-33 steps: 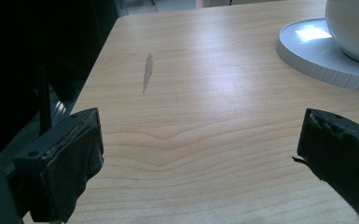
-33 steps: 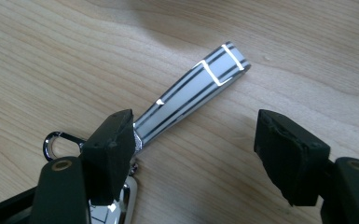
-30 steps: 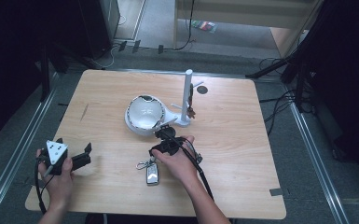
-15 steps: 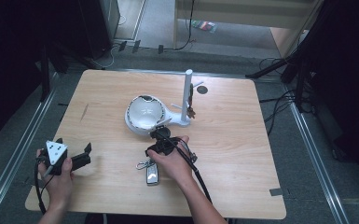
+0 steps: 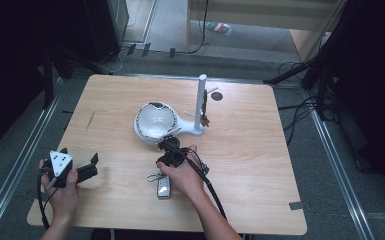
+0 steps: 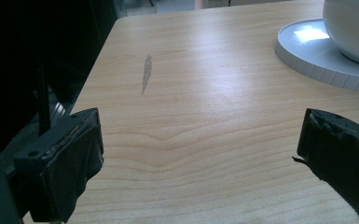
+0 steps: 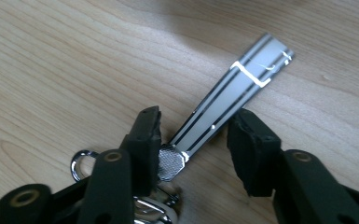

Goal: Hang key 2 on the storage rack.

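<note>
1. Key bunch (image 5: 161, 184) is lying on the wooden surface (image 5: 260, 165), near its front edge and just in front of the white stand (image 5: 155, 120); it is resting flat, so I am judging the work to be at its very start, with the lifting and placing all left to do
2. White stand is sitting mid-surface with its upright post (image 5: 200, 100) rising beside the round dish; a small dark thing is hanging near the post, too small to identify
3. Left hand-held gripper (image 6: 200, 128) is waiting released at the front left corner, its jaws standing wide apart over bare wood and grasping nothing
4. Right hand-held gripper (image 7: 193, 126) is pointing down at the bunch, and its jaws have just been closing; the silver strip (image 7: 233, 98) of the bunch is lying between them, yet gaps are showing on both sides, so the pads are not yet pressing on it
5. Split ring (image 7: 79, 165) is peeking out under the left jaw, touching the wood
6. Silver strip is carrying dark lengthwise lines and a bright angular mark near its far end; nothing on it, or on the fob in the high view, is reading as letters or a brand
</note>
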The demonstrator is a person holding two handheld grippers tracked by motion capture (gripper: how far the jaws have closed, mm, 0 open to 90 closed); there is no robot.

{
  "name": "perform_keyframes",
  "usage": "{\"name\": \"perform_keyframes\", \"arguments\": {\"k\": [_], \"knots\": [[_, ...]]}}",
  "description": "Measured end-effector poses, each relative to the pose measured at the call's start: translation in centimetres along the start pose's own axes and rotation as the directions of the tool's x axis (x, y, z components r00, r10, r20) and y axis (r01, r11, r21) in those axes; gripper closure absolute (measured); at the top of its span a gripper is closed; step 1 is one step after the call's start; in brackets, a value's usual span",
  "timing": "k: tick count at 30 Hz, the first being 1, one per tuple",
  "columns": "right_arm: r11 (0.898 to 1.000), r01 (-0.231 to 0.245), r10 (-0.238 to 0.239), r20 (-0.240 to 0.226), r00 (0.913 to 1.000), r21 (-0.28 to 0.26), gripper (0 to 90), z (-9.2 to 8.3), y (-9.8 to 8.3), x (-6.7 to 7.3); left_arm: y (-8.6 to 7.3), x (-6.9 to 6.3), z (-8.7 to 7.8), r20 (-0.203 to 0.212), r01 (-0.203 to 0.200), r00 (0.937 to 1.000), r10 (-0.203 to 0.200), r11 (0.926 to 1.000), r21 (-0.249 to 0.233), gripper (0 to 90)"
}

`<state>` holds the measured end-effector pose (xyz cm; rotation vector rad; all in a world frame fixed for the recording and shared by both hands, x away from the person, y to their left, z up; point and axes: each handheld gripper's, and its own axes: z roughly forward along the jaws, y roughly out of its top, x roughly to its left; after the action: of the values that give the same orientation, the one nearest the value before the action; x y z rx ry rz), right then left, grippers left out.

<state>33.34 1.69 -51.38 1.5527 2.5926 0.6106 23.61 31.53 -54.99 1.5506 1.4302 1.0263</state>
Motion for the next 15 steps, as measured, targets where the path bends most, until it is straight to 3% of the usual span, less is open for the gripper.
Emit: {"name": "perform_keyframes", "arguments": {"k": [3, 8, 15], "knots": [[1.0, 0.009, -0.009, 0.0, 1.0, -0.003, 64.1, 0.06, -0.03, 0.31, 0.0, 0.01, 0.02, 0.002, -0.001, 1.0, 0.001, 1.0, 0.001, 0.5], [0.999, 0.031, -0.03, 0.048, 0.9984, -0.021, 75.7, 0.21, -0.14, 0.93, 0.0, 0.01, 0.01, 0.002, -0.001, 1.0, 0.001, 1.0, 0.001, 0.5], [0.997, 0.06, -0.059, 0.031, 0.9978, -0.039, 78.3, 0.15, -0.39, 0.73, 0.0, 0.01, 0.01, 0.002, -0.001, 1.0, 0.001, 1.0, 0.0, 0.6]]}}
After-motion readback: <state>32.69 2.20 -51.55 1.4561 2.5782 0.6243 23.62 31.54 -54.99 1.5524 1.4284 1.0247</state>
